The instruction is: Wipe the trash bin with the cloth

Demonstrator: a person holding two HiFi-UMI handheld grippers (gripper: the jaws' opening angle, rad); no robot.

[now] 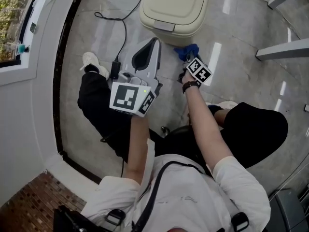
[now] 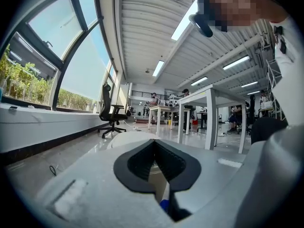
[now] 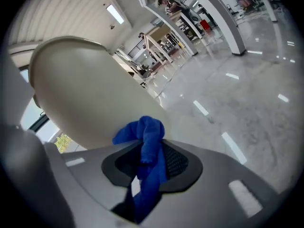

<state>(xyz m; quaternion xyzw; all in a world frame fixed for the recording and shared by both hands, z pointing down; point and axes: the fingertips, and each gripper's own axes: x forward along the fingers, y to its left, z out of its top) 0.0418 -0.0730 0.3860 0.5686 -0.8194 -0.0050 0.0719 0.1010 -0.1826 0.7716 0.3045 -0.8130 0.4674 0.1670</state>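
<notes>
The cream trash bin point(image 1: 176, 8) stands on the grey floor at the top of the head view, lid closed. It fills the left of the right gripper view as a rounded cream wall point(image 3: 90, 94). My right gripper point(image 1: 189, 58) is at the bin's near side, shut on a blue cloth point(image 1: 187, 51). The bunched cloth point(image 3: 149, 146) sticks out of the jaws close to the bin; whether it touches is unclear. My left gripper point(image 1: 154, 41) hovers left of it, just short of the bin, jaws shut and empty point(image 2: 155, 146). The bin's lid point(image 2: 128, 137) shows just beyond them.
A black cable point(image 1: 123, 28) and its adapter point(image 1: 115, 69) lie on the floor left of the bin. A white window ledge point(image 1: 46, 57) runs along the left. Table legs point(image 1: 282, 50) stand at the right. My shoe point(image 1: 91, 62) and dark trousers are below the grippers.
</notes>
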